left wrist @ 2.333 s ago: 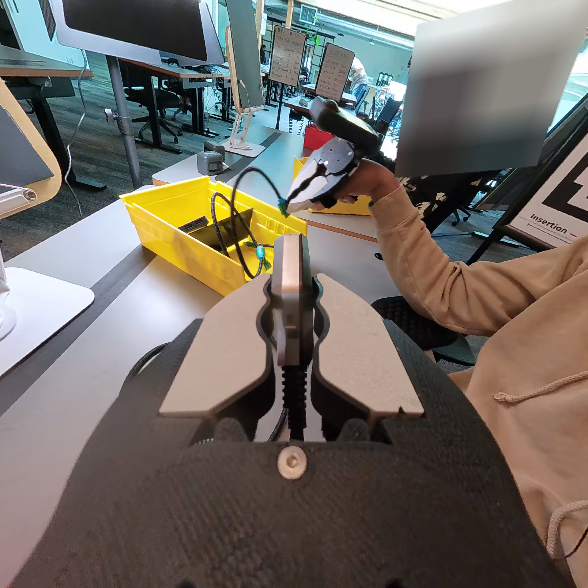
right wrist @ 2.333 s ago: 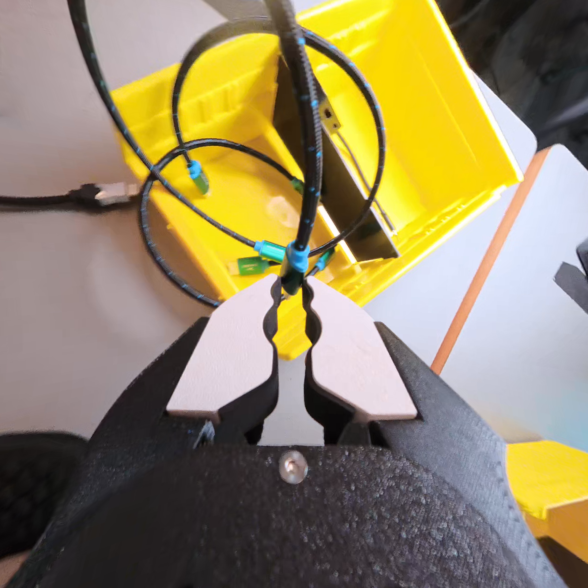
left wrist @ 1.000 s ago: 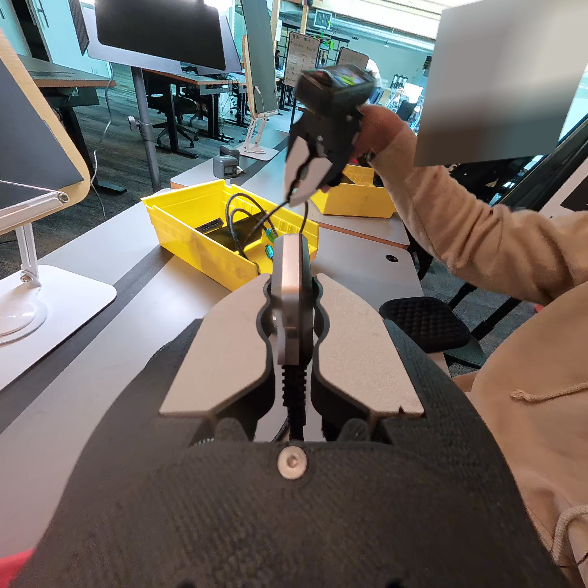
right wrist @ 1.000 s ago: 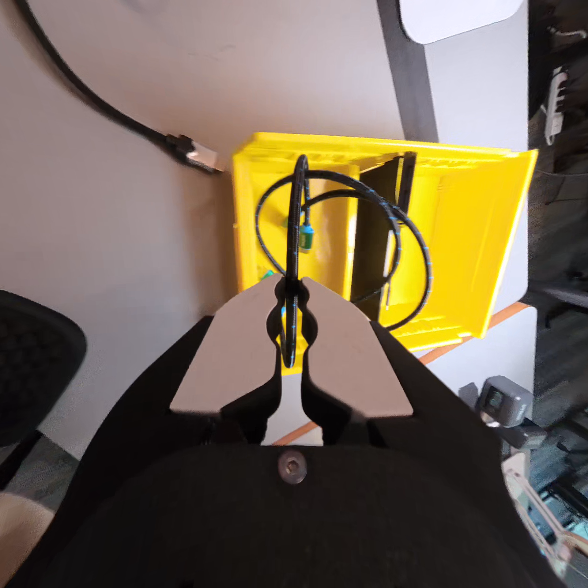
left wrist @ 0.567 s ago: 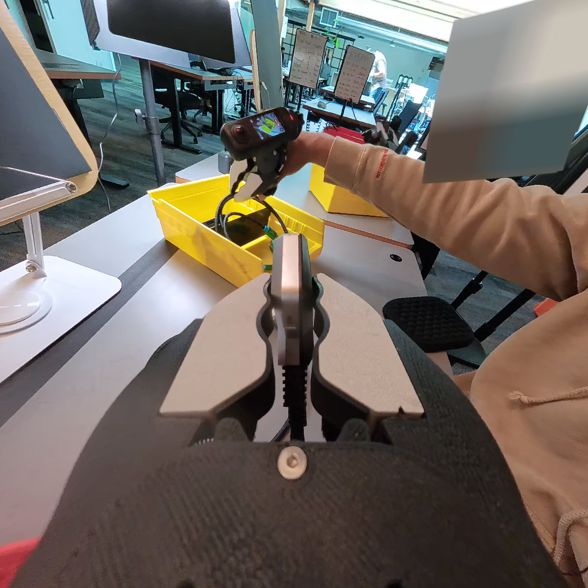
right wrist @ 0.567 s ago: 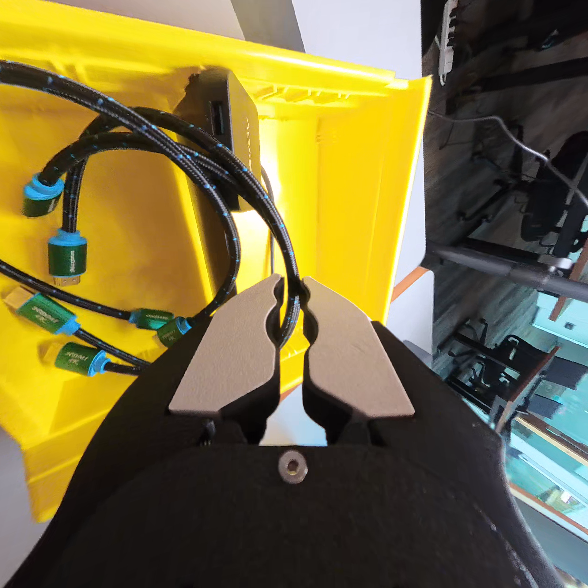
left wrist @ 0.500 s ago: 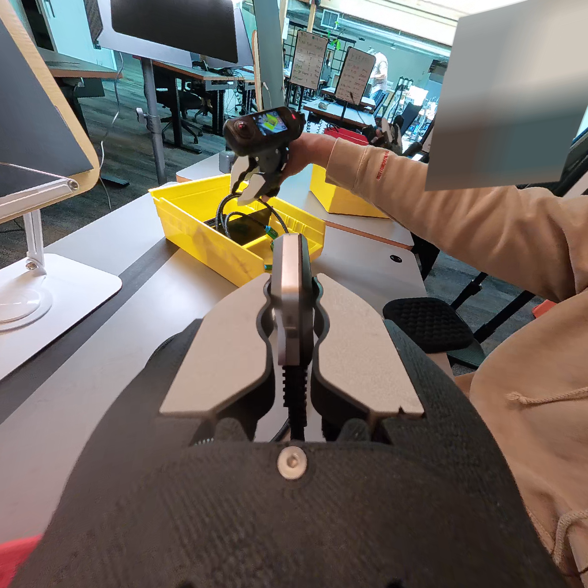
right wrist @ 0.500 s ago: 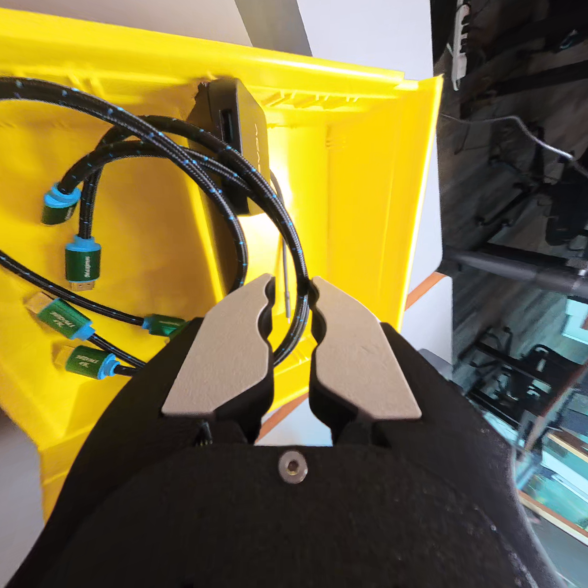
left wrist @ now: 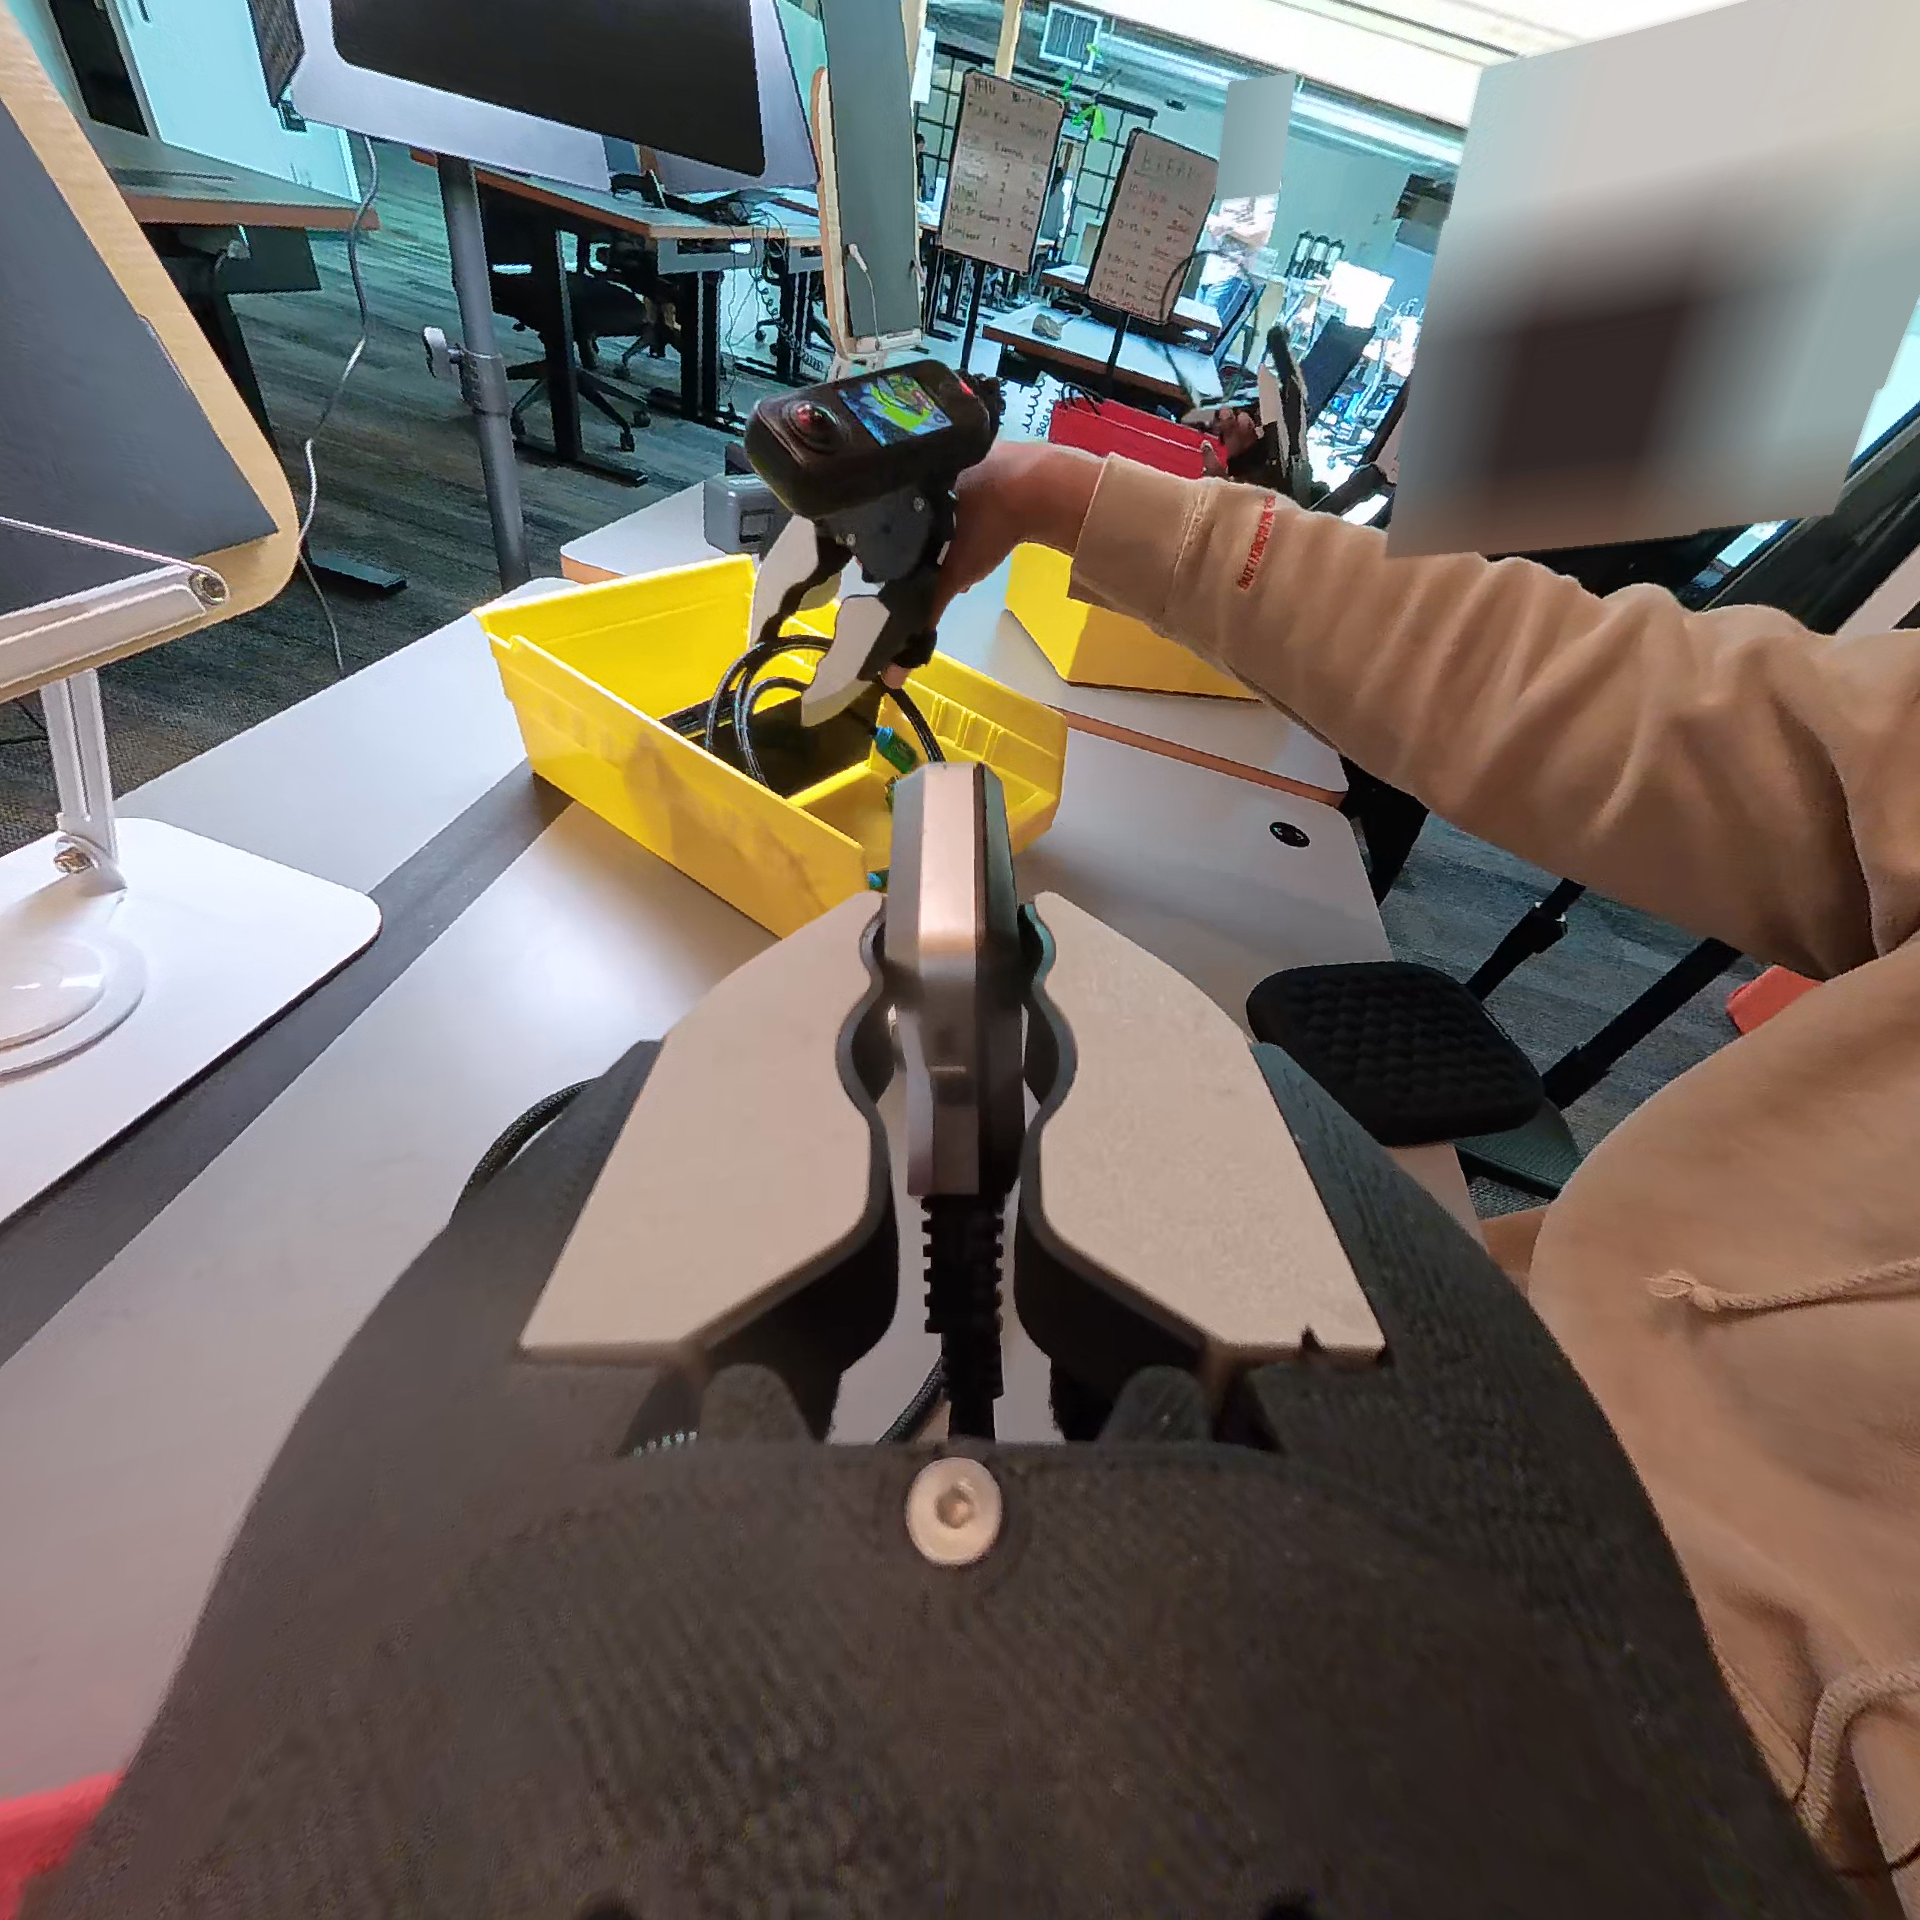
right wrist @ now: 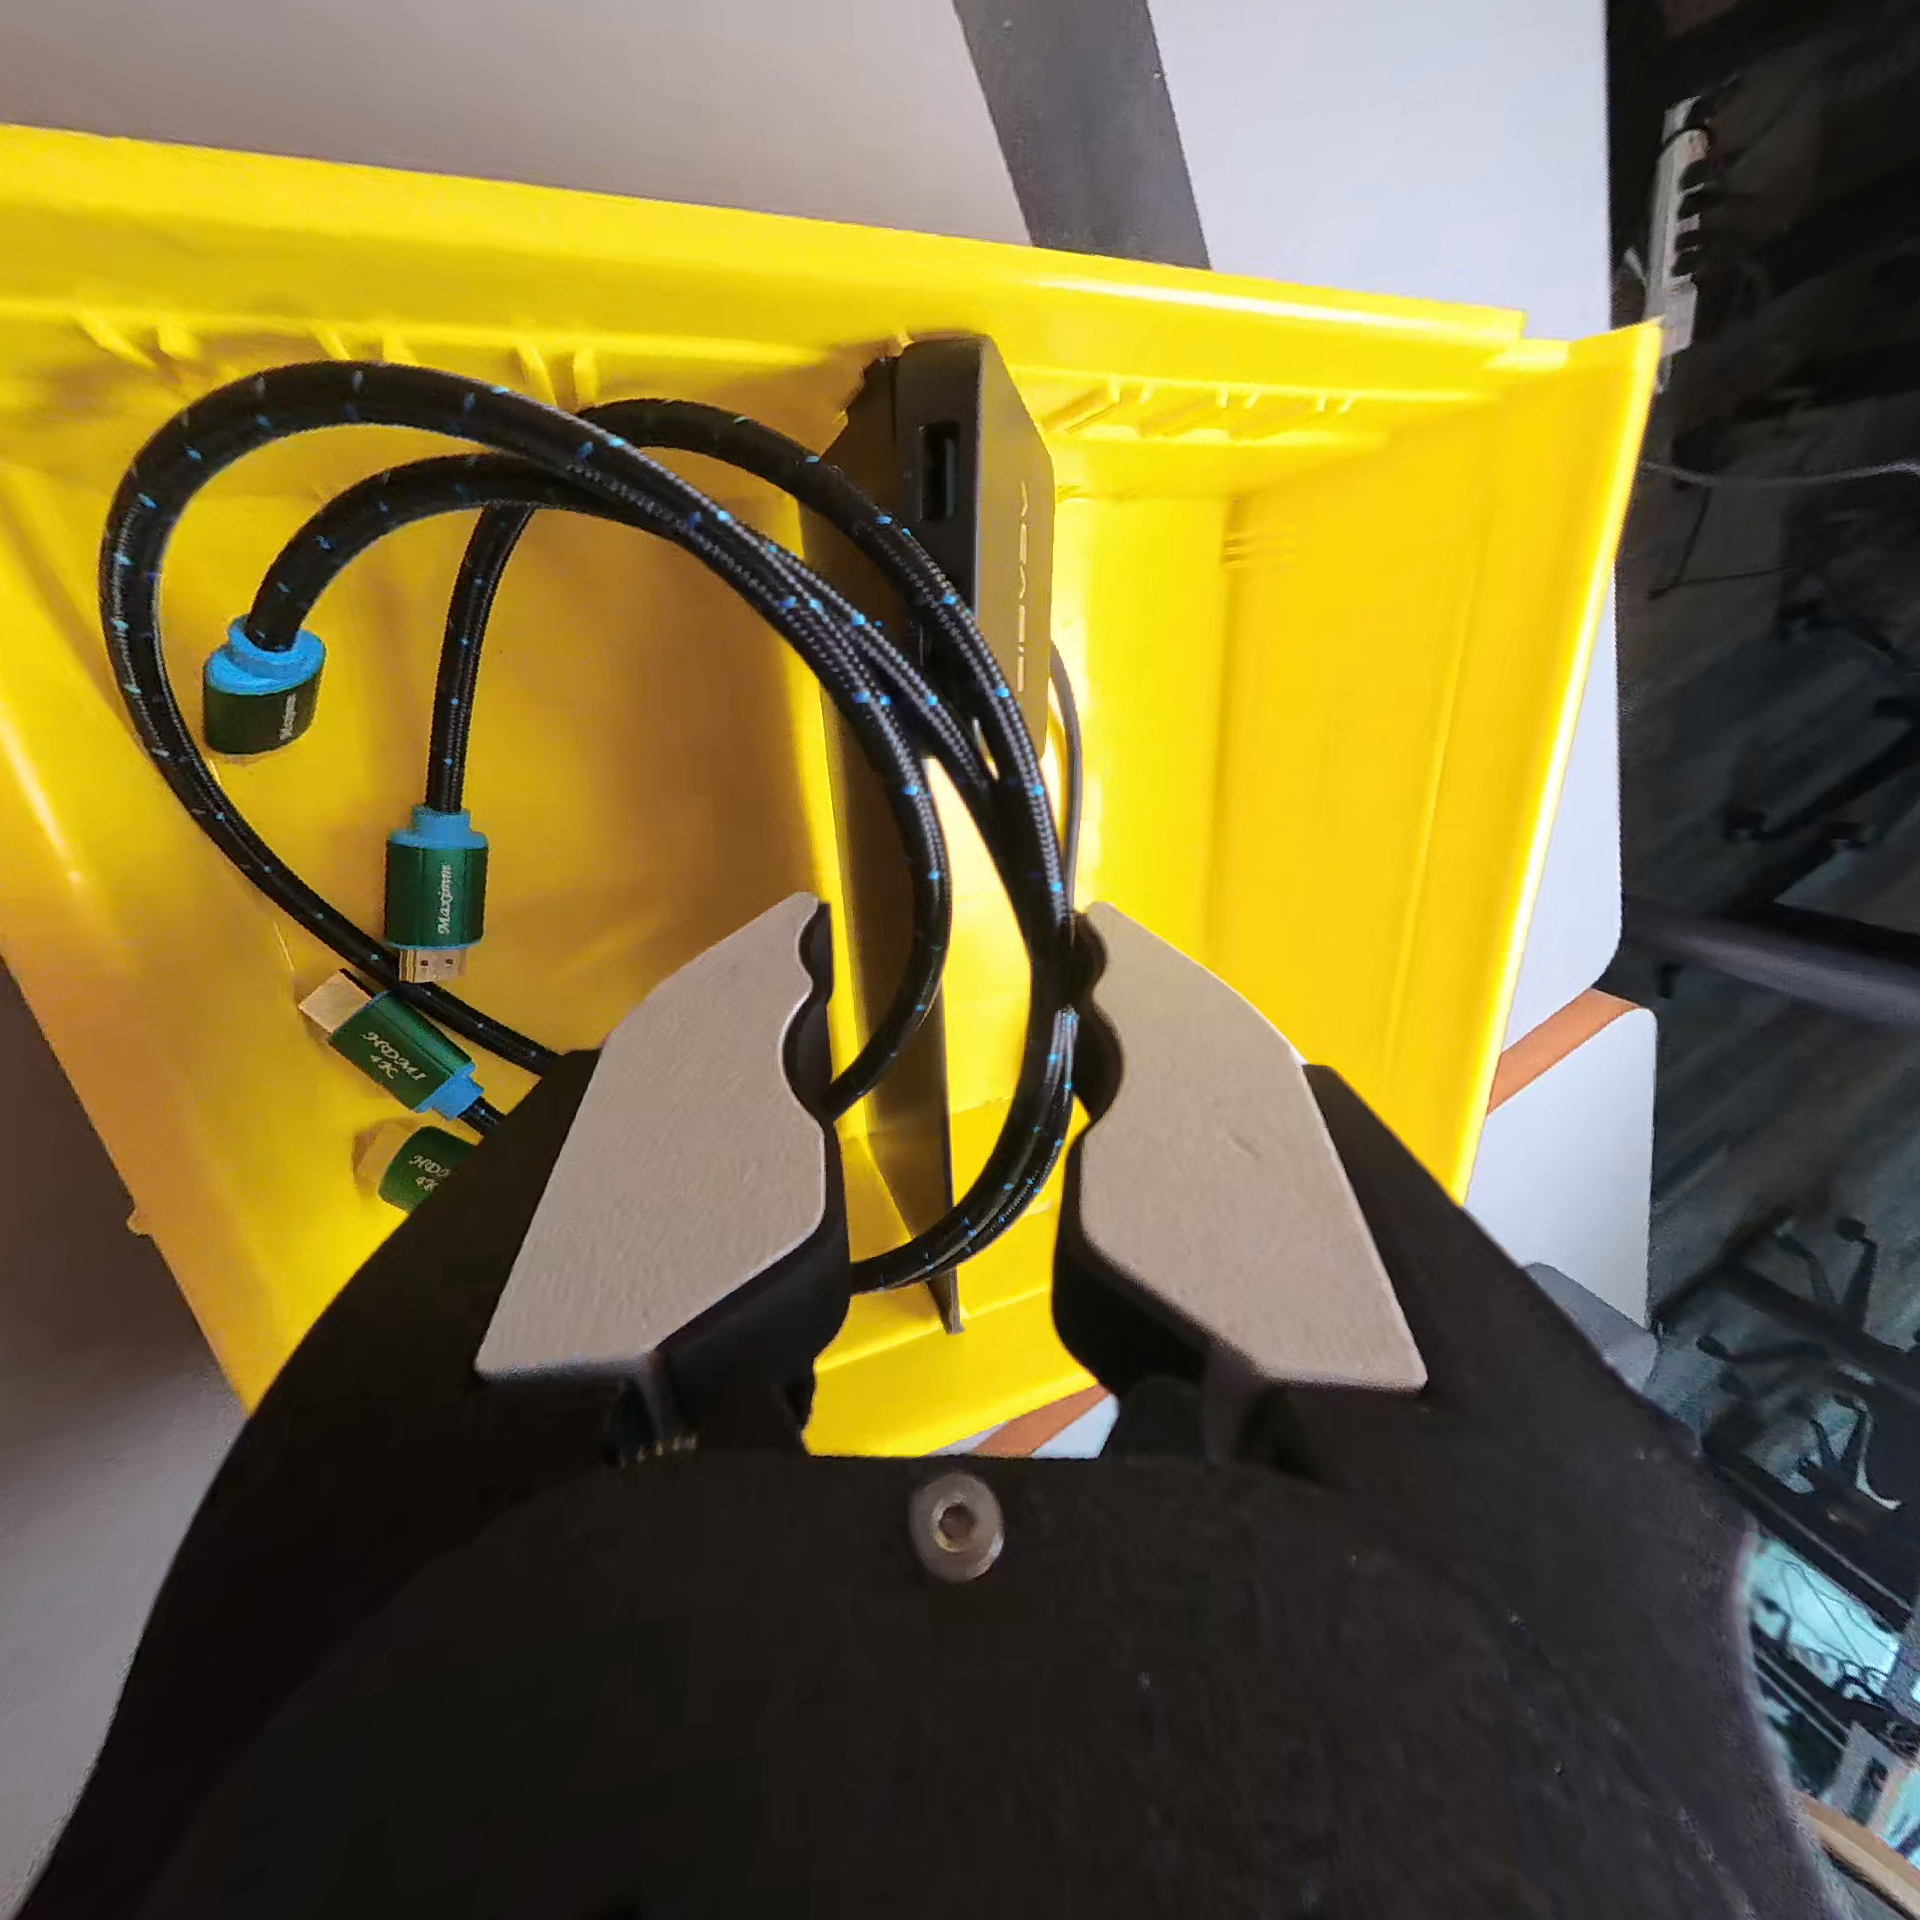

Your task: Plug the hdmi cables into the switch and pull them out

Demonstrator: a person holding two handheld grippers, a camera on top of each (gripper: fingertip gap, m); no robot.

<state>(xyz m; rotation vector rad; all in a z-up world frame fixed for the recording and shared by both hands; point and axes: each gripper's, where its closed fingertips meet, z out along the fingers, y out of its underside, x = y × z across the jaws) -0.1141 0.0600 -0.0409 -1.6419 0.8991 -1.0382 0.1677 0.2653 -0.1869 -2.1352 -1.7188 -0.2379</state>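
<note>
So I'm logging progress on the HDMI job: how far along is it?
Late, it seems. Done: braided cables lie loose in the yellow bin, green plugs unplugged. In hand: the left gripper is shut on a silver switch; the right gripper is open over the bin. Left: putting the switch down.

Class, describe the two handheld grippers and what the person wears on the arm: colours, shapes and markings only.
Each gripper has a rough black body with a silver screw and two pale grey fingers with wavy inner edges: left gripper, right gripper. The right gripper carries a small black camera with a lit screen. The sleeve is tan, with small red lettering near the cuff.
</note>
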